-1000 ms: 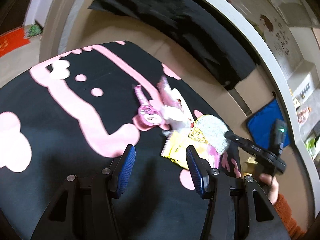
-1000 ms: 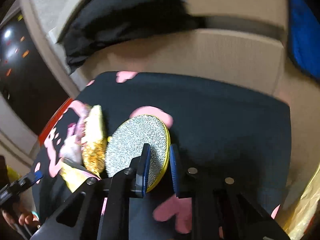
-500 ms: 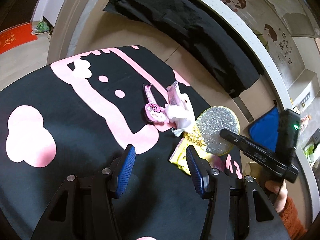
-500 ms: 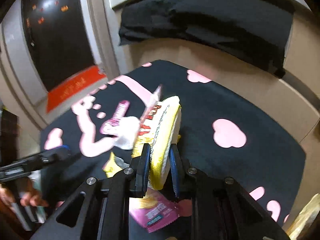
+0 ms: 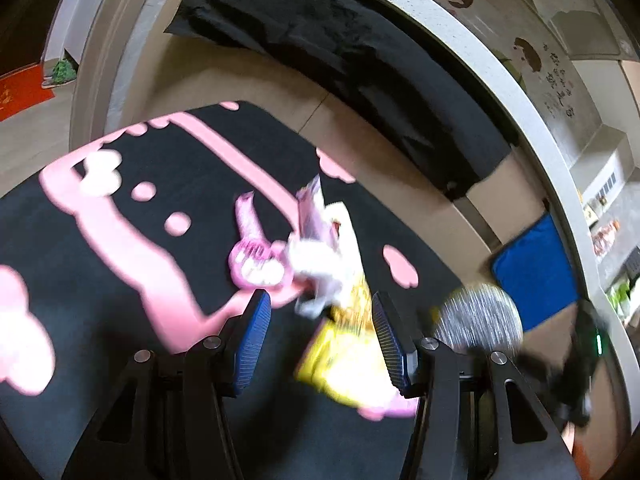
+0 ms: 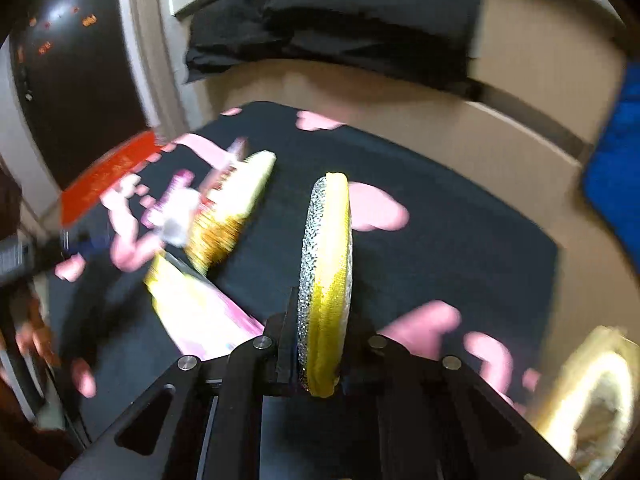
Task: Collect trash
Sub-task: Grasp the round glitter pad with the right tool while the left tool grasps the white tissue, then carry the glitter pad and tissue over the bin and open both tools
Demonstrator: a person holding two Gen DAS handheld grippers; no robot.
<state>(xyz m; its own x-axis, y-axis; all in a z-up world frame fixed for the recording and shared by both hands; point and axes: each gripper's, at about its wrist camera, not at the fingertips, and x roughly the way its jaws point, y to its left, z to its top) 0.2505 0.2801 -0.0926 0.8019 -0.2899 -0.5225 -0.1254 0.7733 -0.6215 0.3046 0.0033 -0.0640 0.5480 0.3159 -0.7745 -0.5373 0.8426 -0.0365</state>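
Note:
A heap of trash lies on the black mat with pink shapes (image 5: 120,320): a pink wrapper (image 5: 256,256), a crumpled white tissue (image 5: 320,268) and yellow packets (image 5: 344,356). My left gripper (image 5: 320,300) hangs open just above the near side of the heap and touches nothing. My right gripper (image 6: 324,320) is shut on a round silver-and-yellow scouring pad (image 6: 328,232), its jaws closing tighter on it. The pad stands on edge, lifted off the mat to the right of the heap (image 6: 216,216). The pad (image 5: 478,316) also shows at the right of the left wrist view.
A yellow bag (image 6: 592,392) shows blurred at the lower right of the right wrist view. Black cloth (image 5: 340,48) drapes over the beige bench behind the mat. A blue cushion (image 5: 532,272) lies at the right. A red floor mat (image 6: 108,176) is at the left.
The right gripper has lifted the pad off the heap, carried it right and rolled it onto its edge. The left gripper has closed in on the heap, still open.

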